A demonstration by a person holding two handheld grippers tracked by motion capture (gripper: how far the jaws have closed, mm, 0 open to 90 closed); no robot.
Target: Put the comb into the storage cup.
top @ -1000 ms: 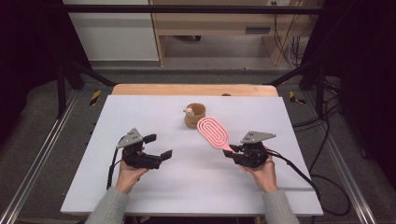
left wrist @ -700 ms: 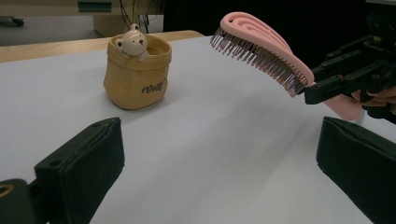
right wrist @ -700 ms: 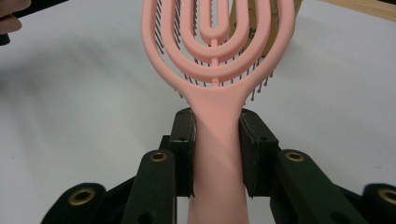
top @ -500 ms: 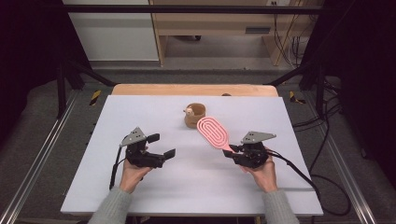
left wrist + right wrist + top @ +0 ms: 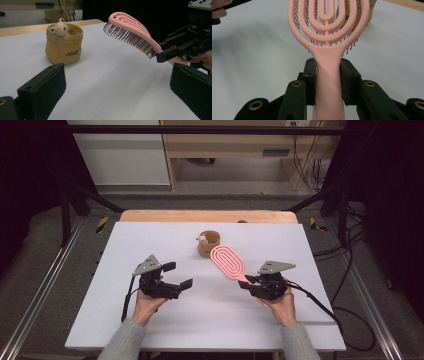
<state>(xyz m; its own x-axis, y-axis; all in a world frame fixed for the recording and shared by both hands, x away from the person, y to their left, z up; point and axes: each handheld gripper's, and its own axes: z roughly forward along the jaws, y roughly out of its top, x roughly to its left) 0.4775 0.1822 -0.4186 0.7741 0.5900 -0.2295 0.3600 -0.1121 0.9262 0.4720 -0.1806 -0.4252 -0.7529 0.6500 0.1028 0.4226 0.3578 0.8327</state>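
Note:
A pink vented hairbrush (image 5: 227, 260) is held off the white table, bristles down, its head slanting toward the far left. My right gripper (image 5: 248, 282) is shut on the brush handle (image 5: 328, 82), one pad on each side. The brush head (image 5: 130, 32) hangs in front of the left gripper's camera, with the right gripper (image 5: 172, 48) behind it. A small tan pot with a bear figure on its rim (image 5: 207, 242) (image 5: 64, 42) stands on the table just beyond the brush. My left gripper (image 5: 177, 276) stands open above the table at the left, nothing between its wide-set jaws.
The white table top (image 5: 150, 240) reaches to a wooden strip (image 5: 205, 215) at the far edge. Black frame bars and cables (image 5: 320, 302) run along both sides. Grey-sleeved forearms (image 5: 122, 345) come in from the near edge.
The left gripper has shifted a little to the right, toward the brush. The right gripper and the brush have kept still.

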